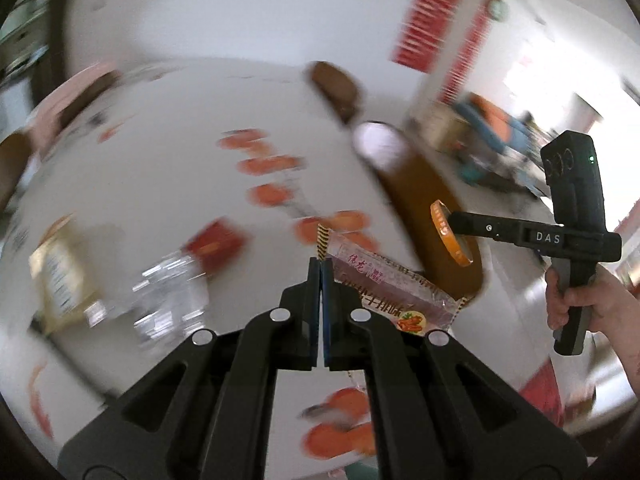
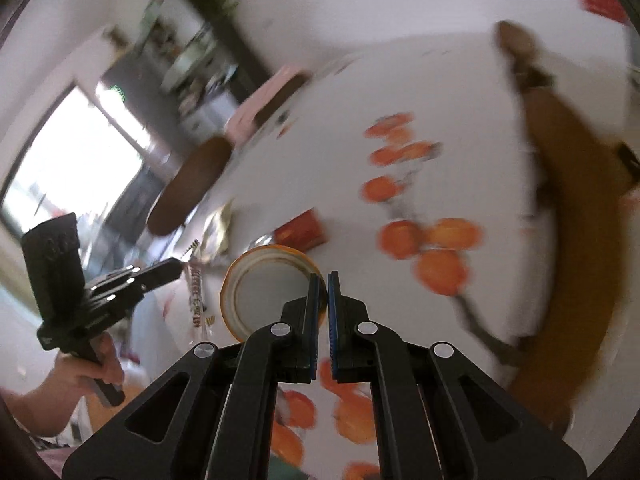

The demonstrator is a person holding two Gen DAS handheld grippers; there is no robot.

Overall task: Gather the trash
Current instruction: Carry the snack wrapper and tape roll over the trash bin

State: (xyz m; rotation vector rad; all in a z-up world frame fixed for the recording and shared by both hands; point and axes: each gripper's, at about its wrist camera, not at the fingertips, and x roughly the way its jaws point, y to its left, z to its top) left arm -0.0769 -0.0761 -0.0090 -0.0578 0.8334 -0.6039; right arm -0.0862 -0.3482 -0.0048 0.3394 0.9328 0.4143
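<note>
My left gripper [image 1: 321, 266] is shut on a clear pink snack wrapper [image 1: 384, 292] that hangs to its right, held above the table. It also shows in the right wrist view [image 2: 176, 270] with the wrapper [image 2: 196, 296] dangling. My right gripper [image 2: 323, 280] is shut on the rim of an orange jar lid [image 2: 268, 288], white inside. In the left wrist view the right gripper [image 1: 454, 224] holds the lid [image 1: 450, 238] on edge. More trash lies on the white tablecloth with orange fruit print [image 1: 160, 176]: a crumpled clear bottle [image 1: 168, 300], a red pack [image 1: 216, 246], a beige bag [image 1: 60, 276].
Brown wooden chair backs [image 1: 428, 208] stand at the table's right edge, another one [image 1: 336, 88] farther back. A pink box [image 2: 268, 100] sits at the table's far side. A shelf with plants [image 2: 192, 40] stands by the wall. Both views are motion-blurred.
</note>
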